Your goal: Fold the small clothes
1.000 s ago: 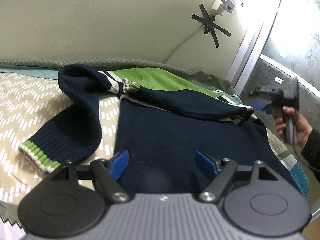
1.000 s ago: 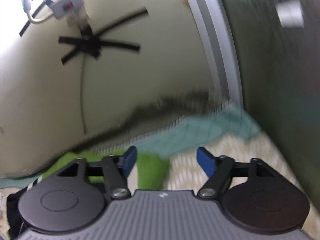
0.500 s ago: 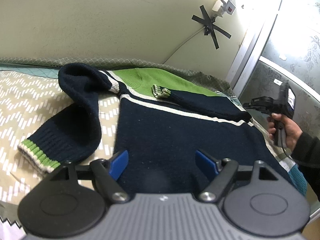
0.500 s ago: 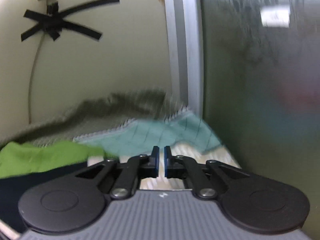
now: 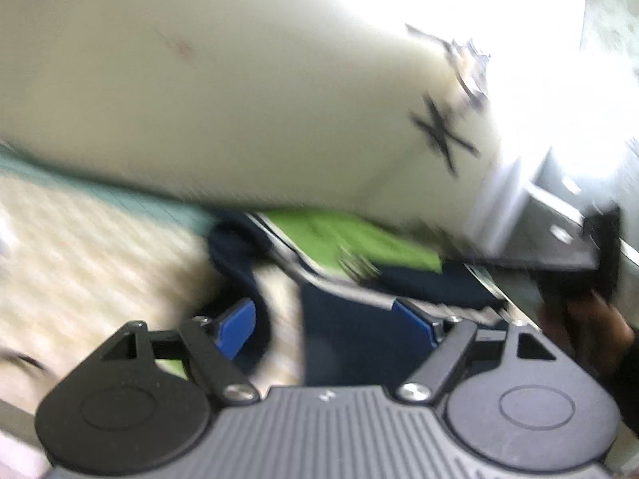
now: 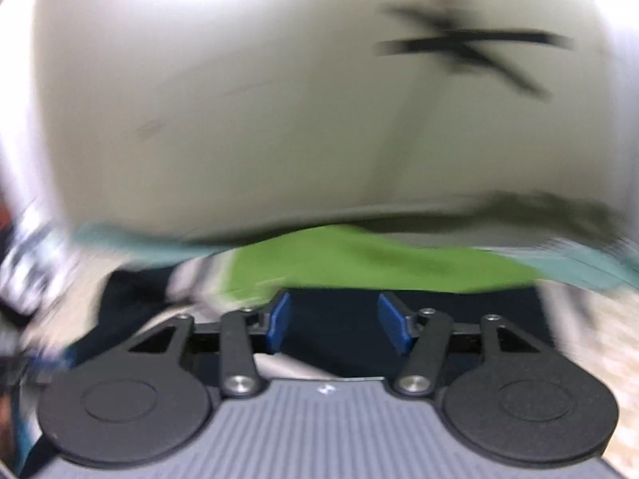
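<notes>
Both views are blurred. The left claw (image 5: 333, 325) stands parted with nothing between its pads, over the sweater (image 5: 351, 331) on the bed (image 5: 92, 239). The wall (image 5: 239, 99) closes off the far side; the right hand (image 5: 591, 331) crowds the right edge.

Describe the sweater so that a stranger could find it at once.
Look at the bed with the beige patterned cover, below the pale wall. The sweater lies spread on it. Only it is dark navy with a bright green top part.
</notes>
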The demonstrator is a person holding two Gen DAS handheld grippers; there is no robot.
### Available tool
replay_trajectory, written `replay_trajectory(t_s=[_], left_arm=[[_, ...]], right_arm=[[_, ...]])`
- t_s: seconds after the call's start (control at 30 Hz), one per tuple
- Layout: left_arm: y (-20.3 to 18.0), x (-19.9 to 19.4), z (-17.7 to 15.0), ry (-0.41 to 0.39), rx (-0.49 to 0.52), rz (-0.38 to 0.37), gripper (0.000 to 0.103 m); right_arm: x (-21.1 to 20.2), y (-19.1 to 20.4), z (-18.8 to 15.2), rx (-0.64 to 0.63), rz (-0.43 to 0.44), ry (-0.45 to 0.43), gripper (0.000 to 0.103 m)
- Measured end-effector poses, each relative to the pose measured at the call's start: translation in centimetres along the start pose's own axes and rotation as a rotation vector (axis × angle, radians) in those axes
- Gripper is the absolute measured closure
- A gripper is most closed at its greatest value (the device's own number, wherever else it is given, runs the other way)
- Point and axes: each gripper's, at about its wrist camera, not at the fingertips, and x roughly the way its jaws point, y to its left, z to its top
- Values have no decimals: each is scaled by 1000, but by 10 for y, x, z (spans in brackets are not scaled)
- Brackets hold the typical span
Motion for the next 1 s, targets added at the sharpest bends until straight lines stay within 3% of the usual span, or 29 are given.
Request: replay_trajectory(t_s=[0.1, 0.17, 0.27, 0.33, 0.47, 0.5, 0.53, 0.57, 0.67, 0.77, 0.87, 1.0], left_arm=[[36, -17, 12, -75, -12, 186, 24], [64, -21, 12, -105, -100, 268, 26], [97, -24, 3, -107, -287, 260, 27], [102, -29, 4, -127, -302, 252, 27], [98, -40, 4, -177, -282, 236, 26], [98, -42, 3, -183, -283, 234, 25], [98, -43, 3, -190, -288, 240, 25], [101, -45, 4, -198, -296, 249, 25], [111, -55, 3, -240, -349, 283, 25], [120, -60, 1, -252, -403, 276, 25], [115, -57, -1, -234, -384, 282, 25], [99, -52, -3, -218, -301, 290, 25]], right_arm=[[20, 76, -5, -309, 98, 5, 56], [29, 126, -16, -547, 133, -2, 59], [34, 181, -34, -771, 256, 27, 63], [45, 204, -36, -826, 326, 72, 63], [78, 232, -49, -1007, 275, 114, 64], [85, 233, -46, -1001, 277, 106, 65], [93, 234, -40, -973, 282, 124, 93], [102, 241, -29, -913, 291, 132, 103], [107, 243, 32, -693, 280, 2, 103], [84, 216, 119, -444, 277, -178, 103], [48, 159, 185, -250, 201, -320, 103], [9, 52, 206, 3, 52, -383, 103]])
